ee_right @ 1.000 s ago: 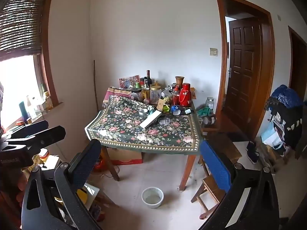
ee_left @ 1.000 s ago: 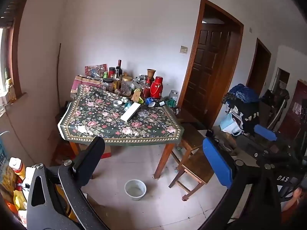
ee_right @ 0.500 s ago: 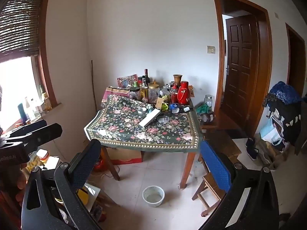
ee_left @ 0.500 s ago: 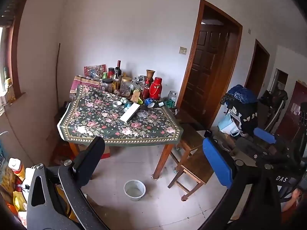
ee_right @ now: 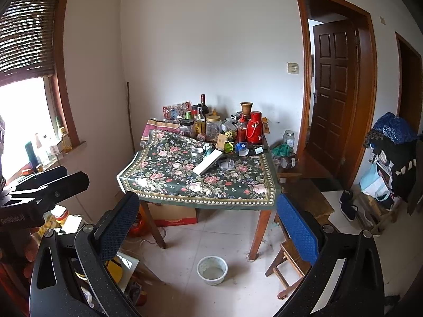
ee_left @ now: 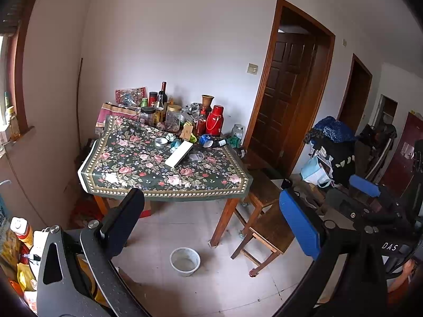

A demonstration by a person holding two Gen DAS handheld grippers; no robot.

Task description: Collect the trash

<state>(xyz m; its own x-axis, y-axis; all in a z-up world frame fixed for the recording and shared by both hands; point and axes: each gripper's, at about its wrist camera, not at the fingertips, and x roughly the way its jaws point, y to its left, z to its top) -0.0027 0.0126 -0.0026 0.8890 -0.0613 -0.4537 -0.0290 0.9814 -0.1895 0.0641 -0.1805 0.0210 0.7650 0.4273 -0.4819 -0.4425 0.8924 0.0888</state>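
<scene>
A table with a dark floral cloth [ee_left: 148,169] [ee_right: 185,182] stands ahead against the wall. On it lie a long white box [ee_left: 179,153] [ee_right: 208,161], a small tin [ee_left: 161,141] [ee_right: 197,152], a clear dish [ee_left: 196,156] [ee_right: 226,163], a blue cup [ee_left: 205,140] [ee_right: 241,146] and crumpled wrappers [ee_left: 193,138]. Bottles, jars and a red thermos [ee_left: 214,120] [ee_right: 255,128] crowd the far edge. My left gripper [ee_left: 208,219] is open and empty, well short of the table. My right gripper [ee_right: 208,222] is open and empty too; it also shows in the left wrist view [ee_left: 370,198].
A white bowl [ee_left: 185,261] [ee_right: 212,269] sits on the tiled floor before the table. Wooden stools [ee_left: 267,227] [ee_right: 293,259] stand at the table's right. A cardboard box [ee_right: 174,215] lies under it. Clutter fills the lower left; bags and shoes [ee_right: 349,206] sit at right near the doors.
Both views have shifted slightly; the table sits a little lower and nearer in the right wrist view. Both grippers stay open and empty.
</scene>
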